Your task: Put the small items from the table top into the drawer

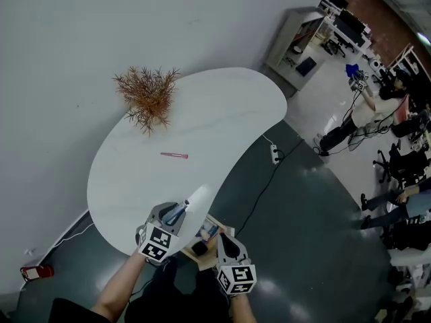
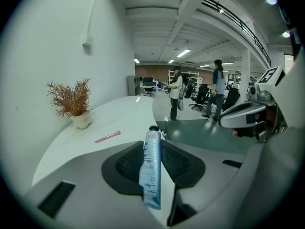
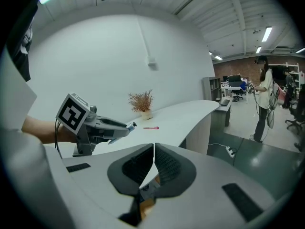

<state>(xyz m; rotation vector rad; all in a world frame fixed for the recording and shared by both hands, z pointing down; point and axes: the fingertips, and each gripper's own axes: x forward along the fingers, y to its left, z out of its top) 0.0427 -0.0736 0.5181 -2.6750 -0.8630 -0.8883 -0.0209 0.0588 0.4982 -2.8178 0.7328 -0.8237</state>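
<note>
My left gripper is shut on a light blue tube with a black cap, which it holds above the near edge of the white table. The tube points along the jaws, cap forward. A pink pen lies on the table's middle, also in the left gripper view. My right gripper hangs over the open wooden drawer below the table's edge. Its jaws are shut with nothing between them. The left gripper shows to its left.
A dried plant in a white pot stands at the table's far left by the wall. A power strip with its cable lies on the dark floor to the right. People and office chairs are further right.
</note>
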